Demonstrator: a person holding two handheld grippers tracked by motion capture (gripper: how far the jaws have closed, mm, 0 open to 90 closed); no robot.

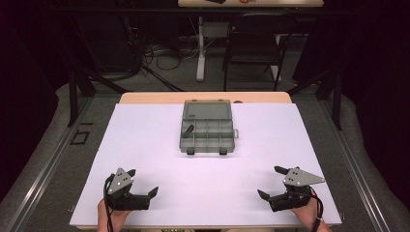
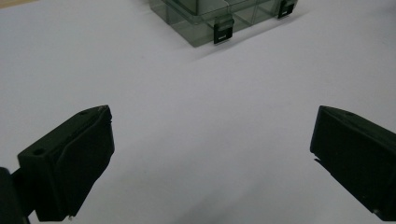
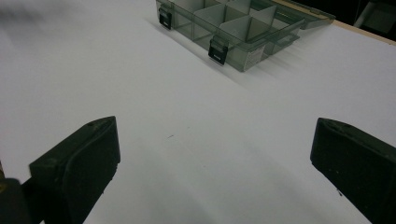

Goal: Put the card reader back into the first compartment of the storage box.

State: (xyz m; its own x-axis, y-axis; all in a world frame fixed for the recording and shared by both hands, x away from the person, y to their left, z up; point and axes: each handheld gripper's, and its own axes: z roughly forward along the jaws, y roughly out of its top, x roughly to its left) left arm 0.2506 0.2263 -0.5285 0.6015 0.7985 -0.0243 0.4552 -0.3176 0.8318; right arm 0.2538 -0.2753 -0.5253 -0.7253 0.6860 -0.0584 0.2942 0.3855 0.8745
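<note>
You hold the left gripper (image 1: 143,182) and right gripper (image 1: 269,181) wide open and empty, well short of the open compartment box (image 1: 207,126).

dark room, grey floor (image 1: 43,159), black chair (image 1: 254,43), floor cables (image 1: 164,55)

box (image 1: 208,127) mid-worktop (image 1: 145,145), lid behind | left gripper (image 1: 140,186) near-left | right gripper (image 1: 271,183) near-right | chair (image 1: 254,46) beyond worktop
</note>
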